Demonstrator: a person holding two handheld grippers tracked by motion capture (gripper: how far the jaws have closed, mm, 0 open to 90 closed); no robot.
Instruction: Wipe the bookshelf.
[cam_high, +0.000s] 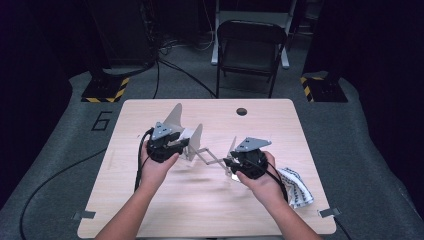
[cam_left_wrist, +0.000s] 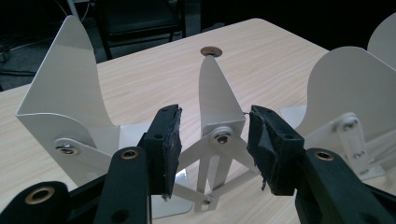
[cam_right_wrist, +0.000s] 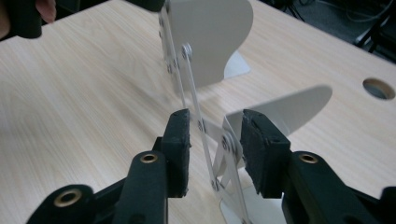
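A white metal folding rack (cam_high: 196, 136) stands on the wooden table (cam_high: 210, 210), its upright fin-shaped plates joined by a silver scissor linkage (cam_high: 210, 157). My left gripper (cam_high: 183, 145) is at the rack's left end. In the left gripper view its jaws (cam_left_wrist: 215, 116) stand open on either side of a narrow middle plate (cam_left_wrist: 215, 93) and its pivot rivet, not pressing on it. My right gripper (cam_high: 228, 162) is at the rack's right end. In the right gripper view it (cam_right_wrist: 217, 116) is open around the linkage bars (cam_right_wrist: 205, 130), with a gap at the left pad.
A black-and-white patterned cloth (cam_high: 298, 186) lies at the table's right edge beside my right forearm. A round cable hole (cam_high: 242, 111) sits near the far edge. A dark folding chair (cam_high: 250, 45) stands beyond the table, and cables run over the grey floor.
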